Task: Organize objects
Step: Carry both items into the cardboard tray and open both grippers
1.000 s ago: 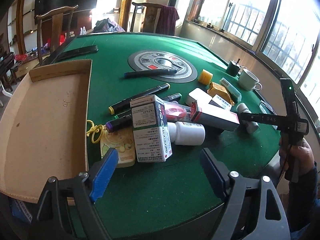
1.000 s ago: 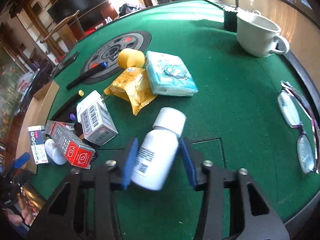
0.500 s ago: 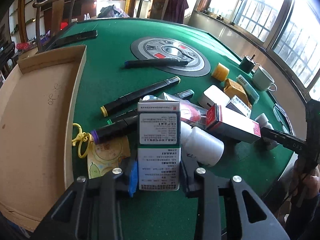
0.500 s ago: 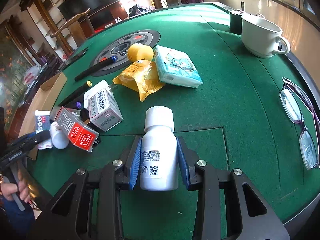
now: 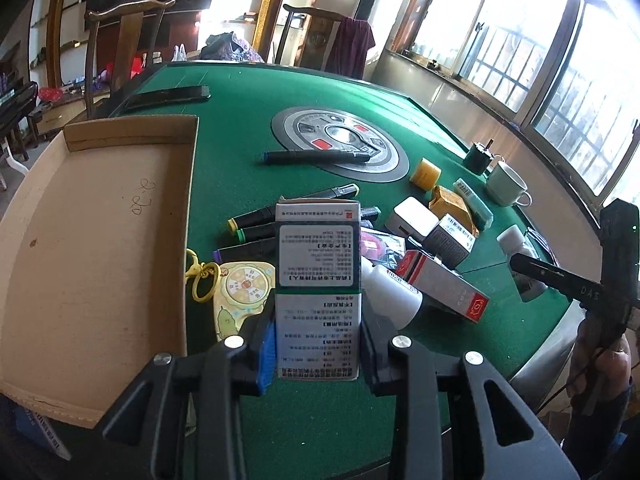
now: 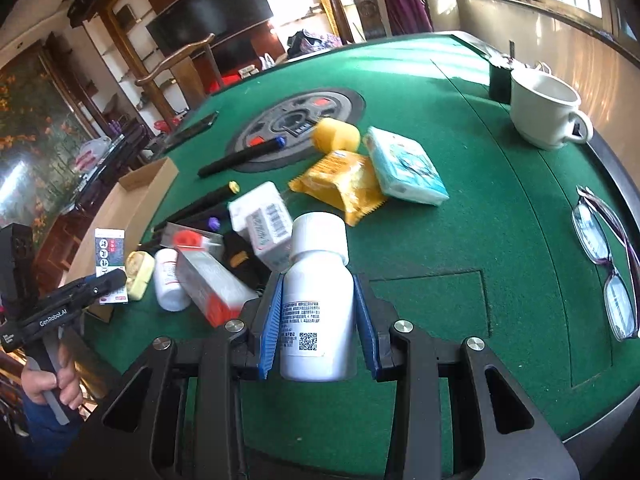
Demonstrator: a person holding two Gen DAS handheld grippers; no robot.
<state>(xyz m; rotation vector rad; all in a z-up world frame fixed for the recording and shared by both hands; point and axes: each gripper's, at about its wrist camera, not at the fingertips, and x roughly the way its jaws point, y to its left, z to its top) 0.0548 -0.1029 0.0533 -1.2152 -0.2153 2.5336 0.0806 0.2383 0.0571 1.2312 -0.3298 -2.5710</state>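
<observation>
My left gripper is shut on a white and green medicine box and holds it upright above the green table. My right gripper is shut on a white pill bottle and holds it lifted over the table. An open cardboard tray lies at the table's left. The pile holds several markers, a second white bottle, a red and grey box and a yellow keychain toy.
A white cup and glasses sit at the right edge. A yellow snack pack, tissue pack and yellow capsule lie mid-table. A blue-tipped pen rests on the round centre disc.
My left gripper closed on the medicine box and lifted it. My right gripper closed on the pill bottle and raised it off the felt.
</observation>
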